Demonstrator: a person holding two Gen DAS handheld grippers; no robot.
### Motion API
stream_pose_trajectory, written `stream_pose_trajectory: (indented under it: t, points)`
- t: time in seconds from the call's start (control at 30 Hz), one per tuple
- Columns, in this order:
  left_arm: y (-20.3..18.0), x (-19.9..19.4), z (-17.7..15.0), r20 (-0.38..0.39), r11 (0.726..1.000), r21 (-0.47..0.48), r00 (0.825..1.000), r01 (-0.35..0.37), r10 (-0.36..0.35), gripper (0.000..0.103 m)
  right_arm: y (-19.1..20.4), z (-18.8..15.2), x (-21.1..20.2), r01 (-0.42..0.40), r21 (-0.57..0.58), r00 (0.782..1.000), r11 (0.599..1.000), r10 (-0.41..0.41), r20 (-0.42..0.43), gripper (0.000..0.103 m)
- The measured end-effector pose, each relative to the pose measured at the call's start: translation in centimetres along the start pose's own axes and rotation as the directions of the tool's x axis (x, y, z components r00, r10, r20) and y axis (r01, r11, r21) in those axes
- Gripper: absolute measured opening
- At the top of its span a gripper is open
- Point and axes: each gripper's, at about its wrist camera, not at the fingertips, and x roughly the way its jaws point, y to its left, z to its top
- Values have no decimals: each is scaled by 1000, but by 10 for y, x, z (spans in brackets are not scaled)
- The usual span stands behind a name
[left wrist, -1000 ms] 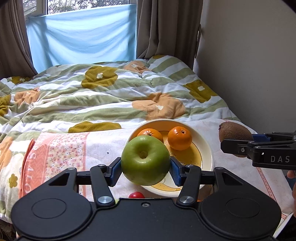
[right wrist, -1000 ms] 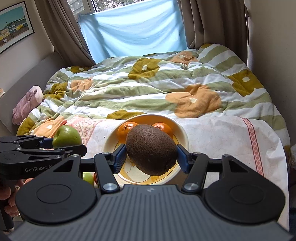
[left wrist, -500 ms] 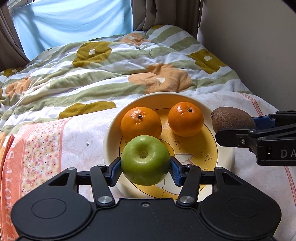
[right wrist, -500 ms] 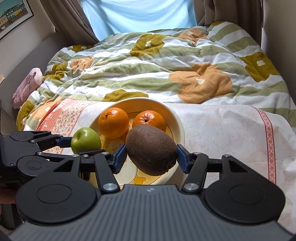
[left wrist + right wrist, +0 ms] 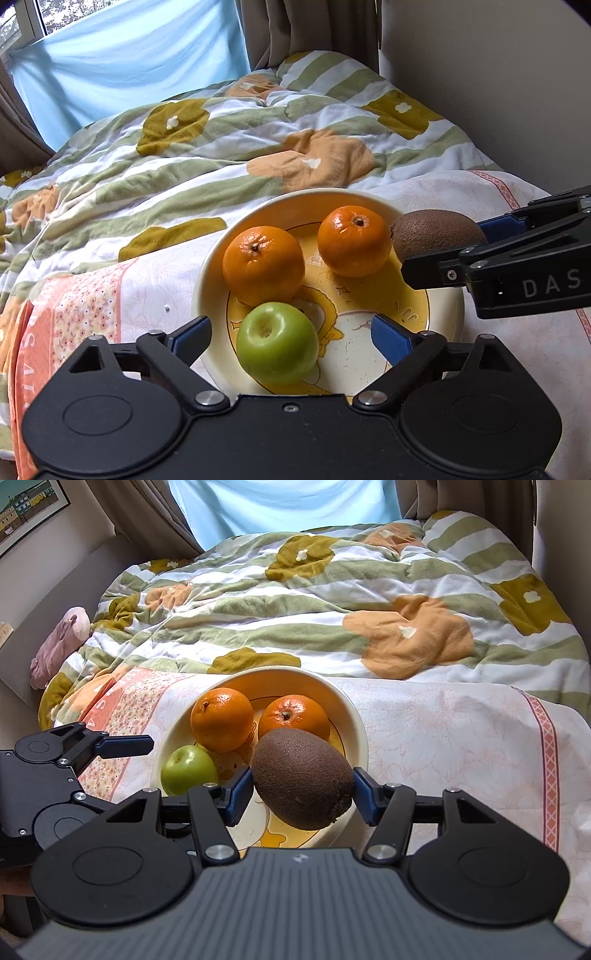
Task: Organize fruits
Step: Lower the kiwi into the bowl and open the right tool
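Left gripper (image 5: 291, 334): jaws opening, blue pads standing clear on both sides of the green apple (image 5: 277, 342), which sits between them on the near part of the plate (image 5: 207, 280). Two oranges lie just ahead of the apple, the left orange (image 5: 263, 265) touching it, the right orange (image 5: 354, 246) beyond. Right gripper (image 5: 302, 789): part open, pads pressed on both ends of the kiwi (image 5: 302, 778), held over the plate's near right rim. Plate rests on a floral cloth (image 5: 443, 731) on the bed; striped duvet (image 5: 332, 602) ahead of both grippers.
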Motion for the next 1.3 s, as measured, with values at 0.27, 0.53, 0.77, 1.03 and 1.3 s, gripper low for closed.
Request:
stream_pose_trajectory:
  t: [0.27,0.53,0.77,1.03,1.3]
  points:
    - [16,-23,-10,0,997,-76,1000,24,-24,96,3,3,1,-2,-16,1000,1000,1,-16,73]
    - [24,-36,-26,-19,993,-115,1000,16,-19,96,18,4,17,-21,-51,998,998,17,-62,73]
    - [30,-39,-34,-24,990,-140,1000,9,-13,96,30,-2,36,-14,-102,995,995,4,-96,73]
    - [30,-40,-41,-36,989,-147,999,9,-15,96,35,-9,44,-6,-139,993,990,-10,-117,74]
    - [30,-51,-45,-16,990,-138,1000,9,-12,96,39,-8,26,4,-132,999,991,-9,-34,103]
